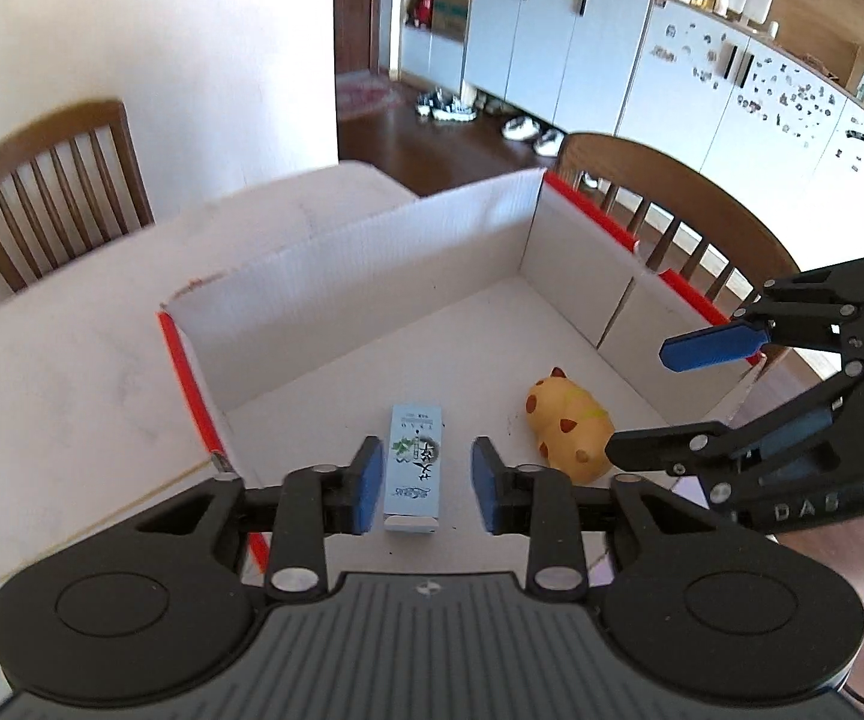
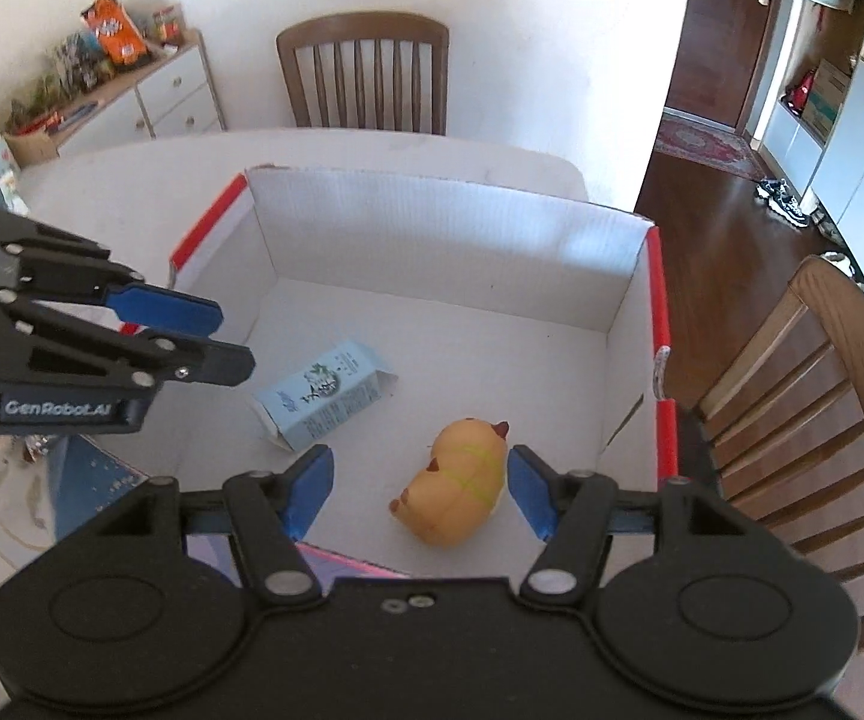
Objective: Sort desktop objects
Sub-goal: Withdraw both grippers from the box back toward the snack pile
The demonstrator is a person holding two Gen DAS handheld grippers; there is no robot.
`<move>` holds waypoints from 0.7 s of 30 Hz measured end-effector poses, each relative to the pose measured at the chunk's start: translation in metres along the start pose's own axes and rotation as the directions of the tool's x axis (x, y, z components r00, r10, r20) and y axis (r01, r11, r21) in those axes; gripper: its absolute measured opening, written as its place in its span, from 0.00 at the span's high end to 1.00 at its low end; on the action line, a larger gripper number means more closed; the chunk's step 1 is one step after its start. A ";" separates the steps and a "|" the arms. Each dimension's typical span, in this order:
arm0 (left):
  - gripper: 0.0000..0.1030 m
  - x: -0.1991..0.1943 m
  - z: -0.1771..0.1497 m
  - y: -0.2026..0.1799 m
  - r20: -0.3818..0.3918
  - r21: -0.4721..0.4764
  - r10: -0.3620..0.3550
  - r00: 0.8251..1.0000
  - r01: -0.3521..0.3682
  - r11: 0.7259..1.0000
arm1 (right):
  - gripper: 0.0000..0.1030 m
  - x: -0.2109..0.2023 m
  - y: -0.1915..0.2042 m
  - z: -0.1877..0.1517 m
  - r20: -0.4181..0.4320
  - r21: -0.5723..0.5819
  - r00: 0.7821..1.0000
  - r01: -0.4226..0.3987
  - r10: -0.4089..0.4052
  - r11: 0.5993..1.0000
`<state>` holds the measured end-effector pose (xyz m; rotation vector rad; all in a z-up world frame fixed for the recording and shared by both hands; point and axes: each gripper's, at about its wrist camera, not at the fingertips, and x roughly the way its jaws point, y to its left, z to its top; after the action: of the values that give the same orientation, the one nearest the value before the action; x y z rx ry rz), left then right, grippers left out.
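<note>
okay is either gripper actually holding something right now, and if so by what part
Nothing is held. The left gripper and right gripper are both open above the box; the carton and toy lie loose inside.

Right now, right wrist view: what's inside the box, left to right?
light blue carton lying on its side → yellow animal toy; apart, both on the floor of the white cardboard box.

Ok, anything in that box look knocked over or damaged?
Yes: the pale blue carton lies flat with one end flap open, and the yellow toy animal is tipped on its side beside it. Nothing spilled.
</note>
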<state>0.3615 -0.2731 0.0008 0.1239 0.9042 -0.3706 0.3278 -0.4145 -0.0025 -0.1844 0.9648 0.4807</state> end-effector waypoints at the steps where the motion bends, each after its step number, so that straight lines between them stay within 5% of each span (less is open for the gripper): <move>1: 0.50 -0.004 -0.002 -0.001 0.013 0.000 0.008 1.000 -0.008 1.000 | 0.38 -0.003 0.000 -0.001 0.005 0.006 1.000 -0.003 0.003 1.000; 2: 0.35 -0.007 -0.003 -0.002 0.027 -0.002 0.017 1.000 -0.017 1.000 | 0.38 -0.005 0.000 -0.003 0.011 0.012 1.000 -0.006 0.006 1.000; 3: 0.32 -0.011 -0.005 -0.004 0.044 -0.001 0.023 0.999 -0.023 1.000 | 0.38 -0.008 0.000 -0.004 0.016 0.016 1.000 -0.009 0.009 1.000; 21: 0.26 -0.054 -0.036 -0.001 0.089 -0.016 0.002 0.996 0.000 1.000 | 0.37 -0.036 0.018 -0.024 0.076 0.053 0.997 0.000 -0.004 0.999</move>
<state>0.3041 -0.2500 0.0215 0.0921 0.8188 -0.3653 0.2848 -0.4182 0.0146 -0.1183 0.9023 0.4569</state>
